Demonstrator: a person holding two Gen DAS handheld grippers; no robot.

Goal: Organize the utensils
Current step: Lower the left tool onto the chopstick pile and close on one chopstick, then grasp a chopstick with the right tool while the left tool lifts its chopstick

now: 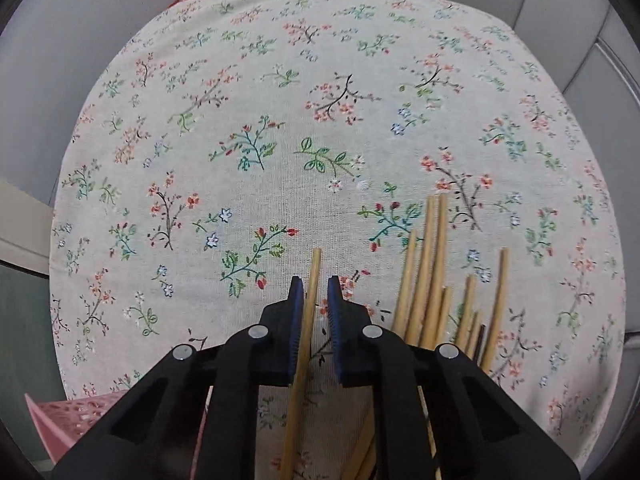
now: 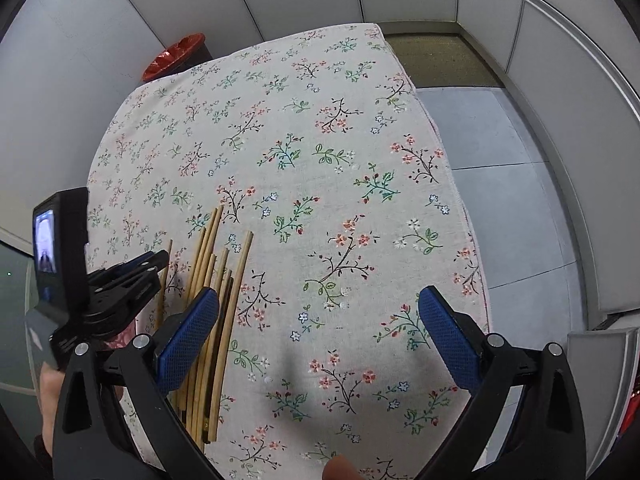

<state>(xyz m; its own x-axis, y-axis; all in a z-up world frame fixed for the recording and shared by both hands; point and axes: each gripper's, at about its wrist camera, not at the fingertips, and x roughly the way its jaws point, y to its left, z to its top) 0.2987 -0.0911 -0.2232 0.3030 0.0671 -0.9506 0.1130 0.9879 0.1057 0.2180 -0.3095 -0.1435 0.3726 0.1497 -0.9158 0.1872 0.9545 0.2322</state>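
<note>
Black fingers of the left gripper (image 1: 314, 284) stand narrow around one bamboo chopstick (image 1: 306, 328), its left pad against the stick, a slight gap at the right pad.

Pink basket (image 1: 68, 416) sits at the tabletop's near left corner; right of the single stick, a heap of chopsticks (image 1: 430, 280) lies on the floral tablecloth (image 1: 280, 120) near its front edge. Further right, the right gripper (image 2: 320, 308) hangs with fingers spread wide and empty, its left pad over the heap.
</note>
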